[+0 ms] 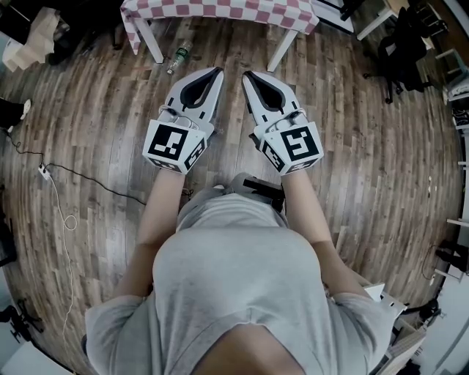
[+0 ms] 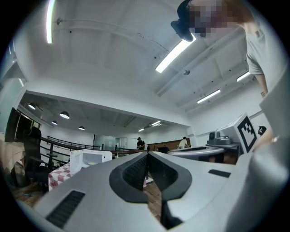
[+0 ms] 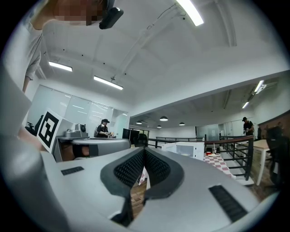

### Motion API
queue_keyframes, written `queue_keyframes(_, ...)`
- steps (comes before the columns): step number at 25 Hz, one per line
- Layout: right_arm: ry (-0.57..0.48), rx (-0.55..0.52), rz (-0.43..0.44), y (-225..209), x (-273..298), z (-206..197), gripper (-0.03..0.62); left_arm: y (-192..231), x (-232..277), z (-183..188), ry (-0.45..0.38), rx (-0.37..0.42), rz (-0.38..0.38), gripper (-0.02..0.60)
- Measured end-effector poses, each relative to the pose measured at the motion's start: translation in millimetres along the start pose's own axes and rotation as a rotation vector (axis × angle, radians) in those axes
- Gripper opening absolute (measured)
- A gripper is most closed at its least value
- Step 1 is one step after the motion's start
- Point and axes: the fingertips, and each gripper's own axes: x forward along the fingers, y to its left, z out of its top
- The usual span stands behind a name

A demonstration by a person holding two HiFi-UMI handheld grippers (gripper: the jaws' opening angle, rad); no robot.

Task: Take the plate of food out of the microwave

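A white microwave [image 2: 89,158] stands far off on a table with a red-and-white checked cloth [image 2: 60,175]; in the right gripper view the microwave [image 3: 186,148] shows beside small items on that cloth [image 3: 222,165]. No plate of food can be made out inside it. In the head view my left gripper [image 1: 217,72] and right gripper [image 1: 247,75] are held side by side above the wooden floor, tips pointing at the checked table [image 1: 220,9]. Both are shut with nothing between the jaws, as the left gripper [image 2: 147,154] and right gripper [image 3: 144,150] show in their own views.
A plastic bottle [image 1: 178,57] lies on the floor by the table leg [image 1: 150,40]. A power strip and cable [image 1: 45,173] trail at the left. Black chairs [image 1: 403,51] stand at the upper right. Railings [image 3: 235,156] and distant people [image 3: 103,129] are beyond.
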Motion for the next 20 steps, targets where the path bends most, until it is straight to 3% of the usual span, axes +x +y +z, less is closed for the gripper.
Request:
queue_keyframes(10, -0.002, 0.006, 0.02, -22.5, 55.4, -6.8, 0.028, 51.5, 31.4, -4.5, 0.005, 0.01, 0.019, 0.002)
queue_keyframes(20, -0.003, 0.017, 0.06, -95.0, 131.2, -21.5, 0.028, 111.5, 109.9, -19.2, -0.003, 0.013, 0.062, 0.002)
